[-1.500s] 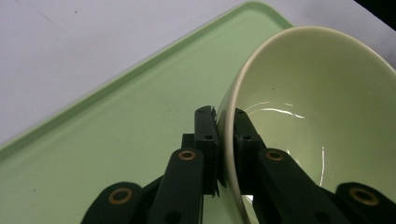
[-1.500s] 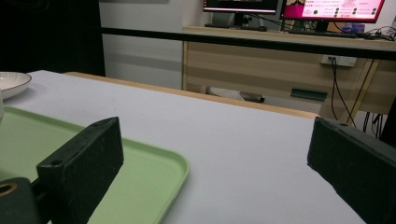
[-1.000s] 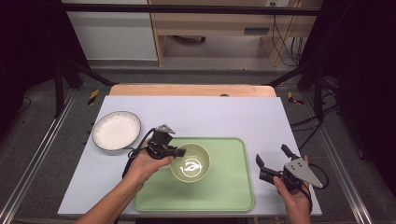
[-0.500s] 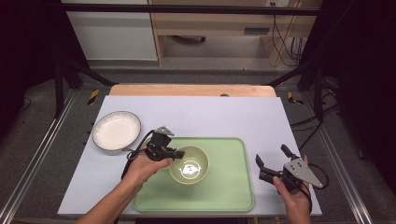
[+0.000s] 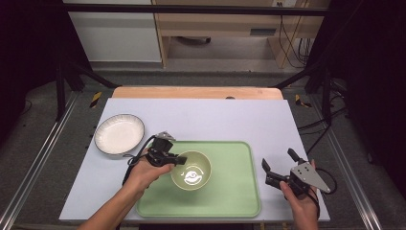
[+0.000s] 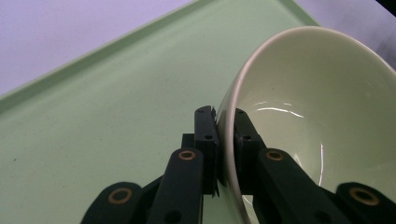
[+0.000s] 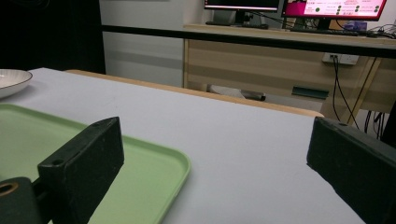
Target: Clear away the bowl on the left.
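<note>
In the left gripper view, the bowl (image 6: 303, 116) was cut off by the right and bottom edges, and the left claw (image 6: 225, 140) covered part of its rim. In the right gripper view, the white plate (image 7: 11, 80) was cropped at the left edge, and the tray (image 7: 154, 172) ran off the bottom edge.

White plate (image 5: 119, 134) on grey table (image 5: 215, 120), wooden desk (image 7: 280, 56), monitors (image 7: 299, 7)
</note>
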Action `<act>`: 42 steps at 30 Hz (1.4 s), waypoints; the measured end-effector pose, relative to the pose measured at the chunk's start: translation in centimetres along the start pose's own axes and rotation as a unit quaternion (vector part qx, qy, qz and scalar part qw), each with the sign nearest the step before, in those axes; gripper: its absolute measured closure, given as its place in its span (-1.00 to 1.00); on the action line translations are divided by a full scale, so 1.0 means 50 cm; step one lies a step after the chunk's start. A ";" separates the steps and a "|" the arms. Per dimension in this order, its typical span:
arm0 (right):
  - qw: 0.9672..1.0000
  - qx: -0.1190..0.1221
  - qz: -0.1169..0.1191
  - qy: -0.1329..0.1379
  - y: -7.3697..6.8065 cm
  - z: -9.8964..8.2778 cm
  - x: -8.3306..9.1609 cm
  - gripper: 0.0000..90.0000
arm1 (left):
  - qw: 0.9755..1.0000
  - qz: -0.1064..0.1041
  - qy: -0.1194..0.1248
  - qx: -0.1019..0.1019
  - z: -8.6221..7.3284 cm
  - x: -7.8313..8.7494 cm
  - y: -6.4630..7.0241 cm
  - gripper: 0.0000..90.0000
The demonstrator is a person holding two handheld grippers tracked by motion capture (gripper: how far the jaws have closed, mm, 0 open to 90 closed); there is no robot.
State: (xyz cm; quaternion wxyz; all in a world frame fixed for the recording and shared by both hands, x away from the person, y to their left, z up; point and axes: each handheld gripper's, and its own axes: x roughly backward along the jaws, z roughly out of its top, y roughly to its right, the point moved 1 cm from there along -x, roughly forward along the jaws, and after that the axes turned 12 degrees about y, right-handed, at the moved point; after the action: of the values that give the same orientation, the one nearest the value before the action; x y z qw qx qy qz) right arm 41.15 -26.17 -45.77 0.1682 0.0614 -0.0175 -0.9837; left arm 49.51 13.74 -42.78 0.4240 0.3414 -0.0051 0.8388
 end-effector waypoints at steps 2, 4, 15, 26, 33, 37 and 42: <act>1.000 -0.001 0.001 -0.001 0.000 0.000 0.000 -0.91 | 1.000 0.000 -0.001 -0.001 -0.001 0.000 0.000 0.85; 1.000 -0.001 0.000 -0.001 -0.001 0.000 0.000 -0.91 | 1.000 -0.001 -0.004 -0.003 -0.001 0.000 -0.001 0.85; 1.000 -0.001 0.000 -0.002 0.000 0.000 0.000 -0.91 | 1.000 -0.001 -0.009 0.002 -0.009 -0.006 -0.008 0.85; 1.000 0.001 0.002 -0.002 -0.001 0.000 0.000 -0.91 | 1.000 -0.003 -0.016 0.001 -0.012 -0.008 -0.009 0.85; 1.000 0.001 0.002 -0.003 -0.001 -0.001 -0.001 -0.90 | 1.000 -0.003 -0.020 0.001 -0.014 -0.012 -0.010 0.85; 1.000 0.001 0.003 -0.003 -0.001 -0.001 -0.001 -0.90 | 1.000 -0.002 -0.020 0.003 -0.014 -0.015 -0.010 0.84; 1.000 0.000 0.003 -0.002 -0.001 -0.001 -0.001 -0.90 | 1.000 0.000 -0.026 0.001 -0.014 -0.020 -0.006 0.83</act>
State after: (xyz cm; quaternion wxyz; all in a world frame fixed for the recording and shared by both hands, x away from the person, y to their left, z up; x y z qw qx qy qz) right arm 41.17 -26.11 -45.81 0.1713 0.0589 -0.0176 -0.9833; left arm 49.75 13.43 -43.99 0.4230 0.3636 -0.0153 0.8298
